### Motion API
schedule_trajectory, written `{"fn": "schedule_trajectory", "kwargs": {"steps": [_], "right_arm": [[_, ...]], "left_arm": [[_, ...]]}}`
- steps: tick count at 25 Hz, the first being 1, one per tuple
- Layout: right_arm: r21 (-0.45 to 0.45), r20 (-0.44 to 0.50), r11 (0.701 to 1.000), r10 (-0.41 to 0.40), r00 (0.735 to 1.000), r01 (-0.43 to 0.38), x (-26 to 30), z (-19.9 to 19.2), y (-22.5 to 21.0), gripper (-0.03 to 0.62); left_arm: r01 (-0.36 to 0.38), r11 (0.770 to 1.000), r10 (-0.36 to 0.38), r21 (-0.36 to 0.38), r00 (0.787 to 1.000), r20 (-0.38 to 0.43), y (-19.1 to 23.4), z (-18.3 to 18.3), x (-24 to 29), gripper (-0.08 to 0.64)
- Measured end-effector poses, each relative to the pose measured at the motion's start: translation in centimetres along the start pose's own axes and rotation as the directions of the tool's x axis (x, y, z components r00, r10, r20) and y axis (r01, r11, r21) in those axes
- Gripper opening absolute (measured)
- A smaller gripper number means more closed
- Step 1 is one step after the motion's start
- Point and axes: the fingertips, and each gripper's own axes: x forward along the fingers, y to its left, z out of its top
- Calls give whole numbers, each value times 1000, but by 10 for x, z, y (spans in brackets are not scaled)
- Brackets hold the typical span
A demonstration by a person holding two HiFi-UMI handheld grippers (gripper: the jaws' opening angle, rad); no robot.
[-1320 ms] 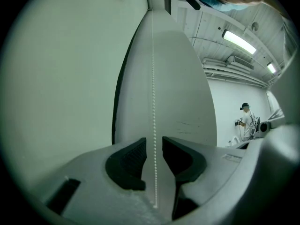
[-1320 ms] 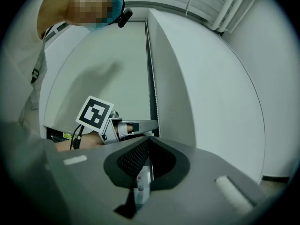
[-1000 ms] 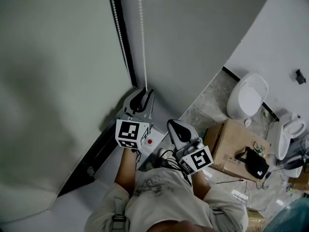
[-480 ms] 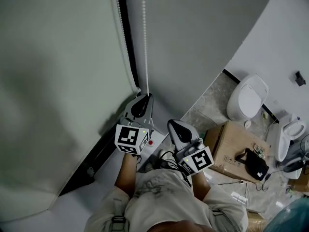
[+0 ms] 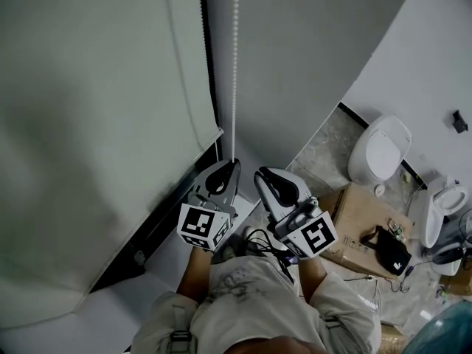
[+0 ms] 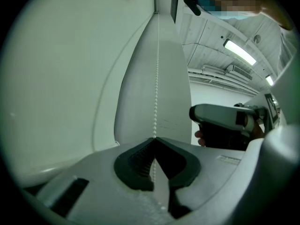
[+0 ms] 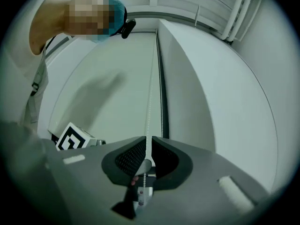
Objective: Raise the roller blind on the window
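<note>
One roller blind (image 5: 96, 124); one bead chain (image 5: 235, 50); two tongs: left tongs (image 5: 234, 164), right tongs (image 5: 259, 175); two toilets (image 5: 380, 150) (image 5: 441, 198); one cardboard box (image 5: 358, 216).

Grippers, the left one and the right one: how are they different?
On the left gripper the tips meet in a point on the bead chain; on the right gripper they leave a thin slit, filled by that chain. The left gripper sits nearer the blind, the right gripper nearer the cardboard box. Both are grey and point up along the chain.
</note>
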Motion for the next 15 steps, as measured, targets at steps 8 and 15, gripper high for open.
{"fn": "schedule_trajectory", "kwargs": {"steps": [8,15], "right_arm": [[-11,23,995,102,995,-102,21,49,10,75],[7,42,984,179,983,-179,51,80,17,98]], "left_arm": [[3,1000,-3,-3,1000,13,-17,-1,-22,9],[4,1000,-4,-5,1000,13,-18,-2,-28,9]]}}
